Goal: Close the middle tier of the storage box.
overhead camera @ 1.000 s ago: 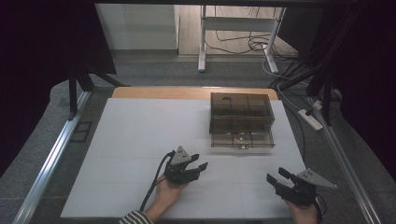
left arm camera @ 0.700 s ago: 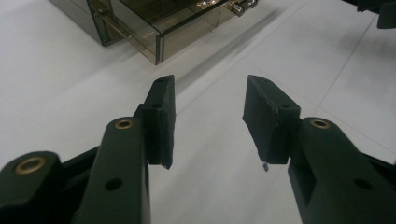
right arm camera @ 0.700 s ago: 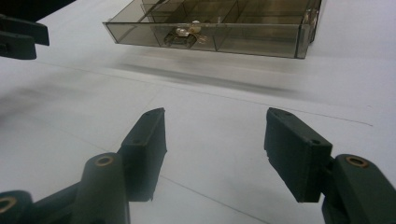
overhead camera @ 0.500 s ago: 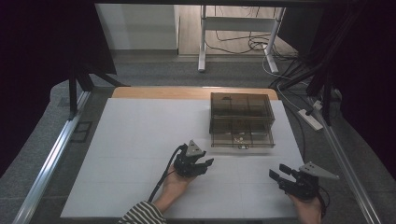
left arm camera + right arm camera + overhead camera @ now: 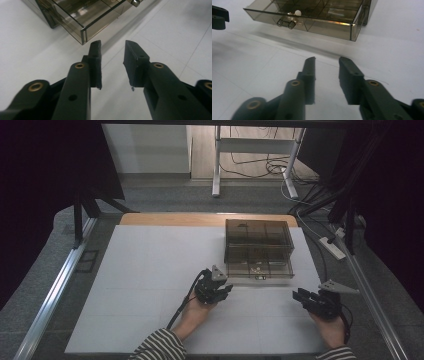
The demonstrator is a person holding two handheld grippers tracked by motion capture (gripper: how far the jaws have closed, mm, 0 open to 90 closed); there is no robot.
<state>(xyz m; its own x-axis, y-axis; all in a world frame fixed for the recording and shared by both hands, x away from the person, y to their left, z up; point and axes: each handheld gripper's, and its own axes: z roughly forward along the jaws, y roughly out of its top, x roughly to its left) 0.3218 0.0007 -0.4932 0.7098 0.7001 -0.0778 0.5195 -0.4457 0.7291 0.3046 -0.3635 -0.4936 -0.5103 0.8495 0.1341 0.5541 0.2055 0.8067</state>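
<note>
- Both pairs of jaws stand parted with a narrow gap and nothing between them; each pair has just been closing.
- From its own view, the left gripper (image 5: 113, 47) shows bare white table (image 5: 37, 52) through the gap, and its pads press on nothing.
- Seen from its own camera, the right gripper (image 5: 327, 62) is likewise empty, with only the white surface between its black fingers (image 5: 310, 72).
- From the high view, the left gripper (image 5: 226, 290) sits in the person's left hand (image 5: 197, 312), just in front of the near left corner of the smoky transparent drawer box (image 5: 257, 247), close to it but not touching.
- On the same view, the right gripper (image 5: 299, 296) is held in the right hand (image 5: 330, 327) near the table's right edge, in front of and to the right of the box, and apart from it.
- That box stands on the far right part of the white table (image 5: 150, 270), with its lower drawer (image 5: 259, 269) pulled out toward the person.
- In the right gripper view the open drawer (image 5: 312, 18) shows dividers, a small metal knob (image 5: 287, 23) on its front and a small white item (image 5: 297, 12) lying inside one compartment.
- In the left gripper view the drawer's corner (image 5: 83, 36) lies just beyond the tip of the jaws, slightly to the left.
- Striped sleeves (image 5: 157, 347) cover the person's forearms at the bottom of the high view.
- A black cable (image 5: 182, 302) trails from the left gripper back along the hand.
</note>
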